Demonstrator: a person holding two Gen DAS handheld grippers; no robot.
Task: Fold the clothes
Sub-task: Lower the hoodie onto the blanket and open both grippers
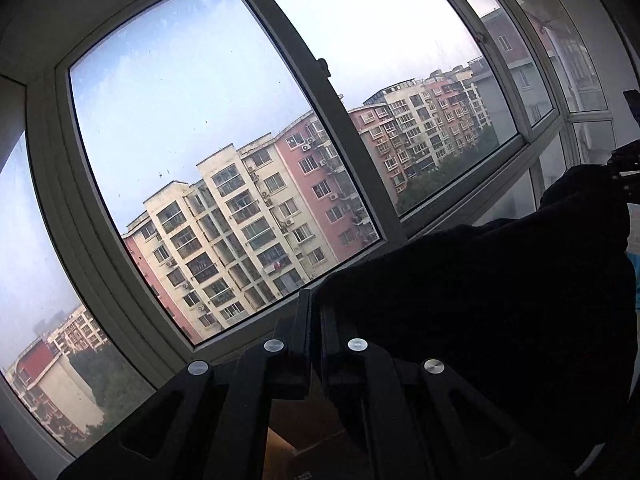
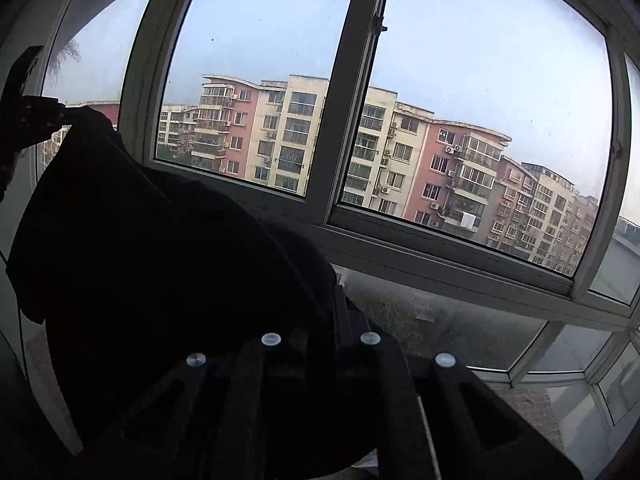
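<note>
A black garment (image 1: 480, 300) hangs in the air, stretched between my two grippers in front of a window. In the left wrist view my left gripper (image 1: 316, 305) is shut on one edge of the cloth, which runs off to the right up to my right gripper (image 1: 625, 164) at the frame's edge. In the right wrist view the garment (image 2: 160, 260) drapes over my right gripper (image 2: 329, 294), which is shut on it with its left finger buried in cloth. My left gripper (image 2: 44, 114) pinches the far corner at upper left.
A large window with a pale frame (image 1: 348, 128) fills both views, close ahead, with apartment blocks (image 2: 400, 152) outside. Lower glass panes (image 2: 460, 328) sit under the sill. A brown cardboard box (image 1: 288, 440) lies below the left gripper.
</note>
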